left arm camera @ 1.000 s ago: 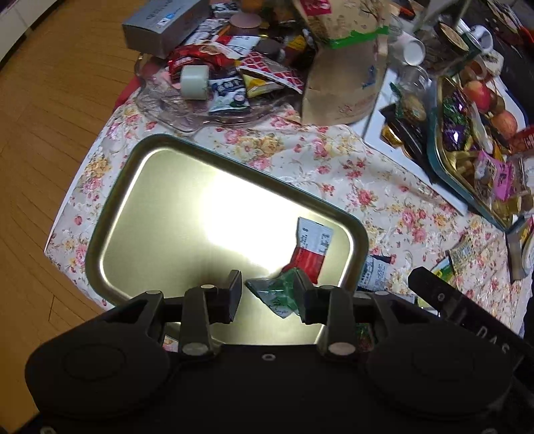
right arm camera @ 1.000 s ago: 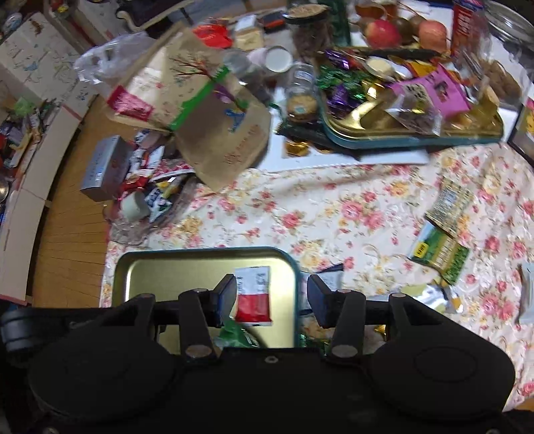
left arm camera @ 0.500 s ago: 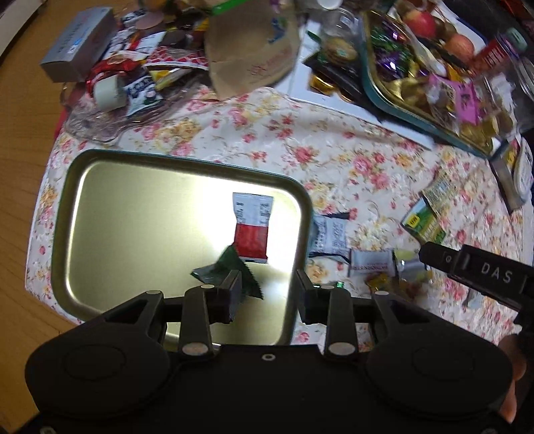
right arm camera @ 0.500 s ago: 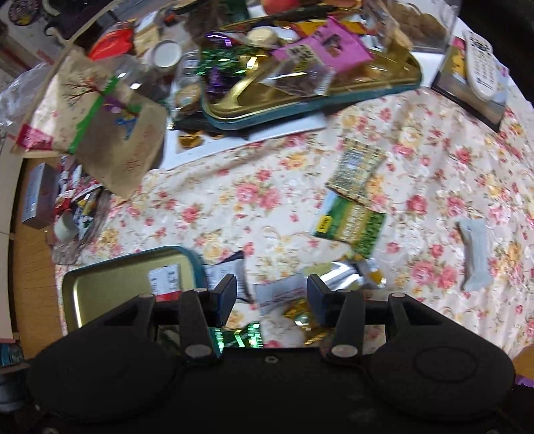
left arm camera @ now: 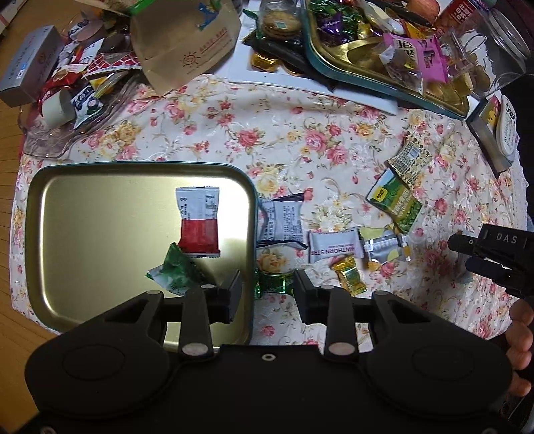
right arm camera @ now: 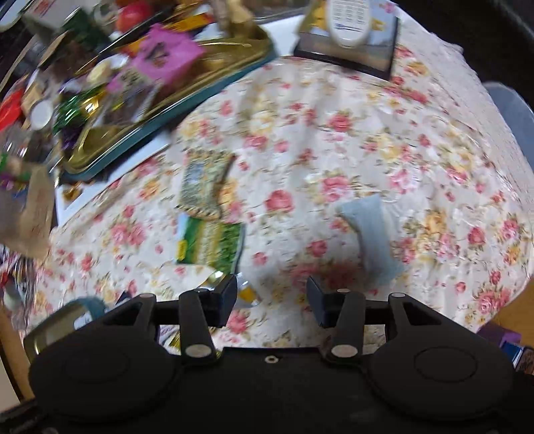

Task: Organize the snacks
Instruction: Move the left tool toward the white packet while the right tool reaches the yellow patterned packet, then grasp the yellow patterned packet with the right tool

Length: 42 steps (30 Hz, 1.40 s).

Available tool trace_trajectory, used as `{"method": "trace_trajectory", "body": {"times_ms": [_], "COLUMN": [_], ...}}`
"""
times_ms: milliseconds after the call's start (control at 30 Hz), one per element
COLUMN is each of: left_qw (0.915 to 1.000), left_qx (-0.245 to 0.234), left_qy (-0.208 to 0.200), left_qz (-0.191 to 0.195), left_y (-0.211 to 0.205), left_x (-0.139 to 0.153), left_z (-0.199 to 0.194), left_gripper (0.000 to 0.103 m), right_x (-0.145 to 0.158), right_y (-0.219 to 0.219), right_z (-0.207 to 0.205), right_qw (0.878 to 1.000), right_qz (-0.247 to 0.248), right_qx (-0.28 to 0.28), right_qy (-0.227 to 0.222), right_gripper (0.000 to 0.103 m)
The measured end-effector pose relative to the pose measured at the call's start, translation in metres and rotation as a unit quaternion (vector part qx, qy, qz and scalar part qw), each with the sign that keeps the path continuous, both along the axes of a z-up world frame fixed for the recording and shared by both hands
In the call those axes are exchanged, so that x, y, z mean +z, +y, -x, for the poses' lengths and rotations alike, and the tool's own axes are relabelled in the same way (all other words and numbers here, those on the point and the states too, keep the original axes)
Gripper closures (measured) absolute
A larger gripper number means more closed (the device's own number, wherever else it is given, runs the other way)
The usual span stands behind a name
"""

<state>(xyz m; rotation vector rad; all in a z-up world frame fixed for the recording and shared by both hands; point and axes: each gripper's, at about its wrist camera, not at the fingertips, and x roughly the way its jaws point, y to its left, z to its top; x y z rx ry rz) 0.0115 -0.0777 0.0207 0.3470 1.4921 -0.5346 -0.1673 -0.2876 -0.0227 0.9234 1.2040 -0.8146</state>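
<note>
A gold tray (left arm camera: 100, 233) lies on the floral cloth and holds a red-and-white packet (left arm camera: 198, 222) and a crumpled green wrapper (left arm camera: 173, 272). My left gripper (left arm camera: 267, 290) is open, pointing down just past the tray's right edge. A green foil candy (left arm camera: 272, 283) lies on the cloth between its fingers, not pinched. Beside it lie a white packet (left arm camera: 282, 222), a hawthorn strip (left arm camera: 335, 247) and a gold candy (left arm camera: 348, 277). My right gripper (right arm camera: 272, 295) is open and empty over the cloth. A pale blue packet (right arm camera: 367, 233) lies just ahead to its right.
A green packet (left arm camera: 395, 200) and a patterned packet (left arm camera: 410, 160) lie mid-table. At the back stand a full teal-rimmed tray (left arm camera: 333, 76), a paper bag (left arm camera: 187, 40) and a glass dish of snacks (left arm camera: 66, 133). A remote (right arm camera: 348, 20) rests on a dark box. The right wrist view is blurred.
My left gripper moved from over the tray to its right edge, leaving the green wrapper in the tray. My right gripper swung away from the tray toward the pale blue packet.
</note>
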Motion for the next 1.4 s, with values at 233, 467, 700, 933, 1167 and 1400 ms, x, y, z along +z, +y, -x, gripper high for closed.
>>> {"method": "trace_trajectory", "body": {"times_ms": [233,467,700,933,1167,1400], "left_qw": [0.9995,0.9993,0.9984,0.9976,0.9967,0.9958], "left_qx": [-0.018,0.013,0.033,0.046,0.044,0.056], "left_qy": [0.001,0.002,-0.004,-0.004,-0.006,-0.006], "left_qz": [0.025,0.034,0.045,0.052,0.068,0.072], "left_y": [-0.004,0.0,0.003,0.008,0.008,0.012], "left_x": [0.01,0.011,0.016,0.018,0.025,0.026], "left_z": [0.009,-0.002,-0.008,-0.012,-0.011,-0.016], "left_gripper": [0.061,0.061,0.061,0.061,0.061,0.061], "right_x": [0.0,-0.002,-0.007,-0.029,-0.049,-0.066], "right_y": [-0.015,-0.003,0.005,-0.007,-0.015,-0.016], "right_z": [0.007,-0.006,-0.037,-0.077,-0.104,-0.123], "right_qw": [0.999,0.999,0.997,0.996,0.995,0.995], "right_qz": [-0.008,0.006,0.034,0.038,0.047,0.057], "right_qx": [-0.049,-0.038,-0.034,-0.066,-0.09,-0.085], "right_qy": [-0.018,-0.035,-0.054,-0.04,-0.01,0.011], "right_gripper": [0.054,0.054,0.054,0.054,0.054,0.049]}}
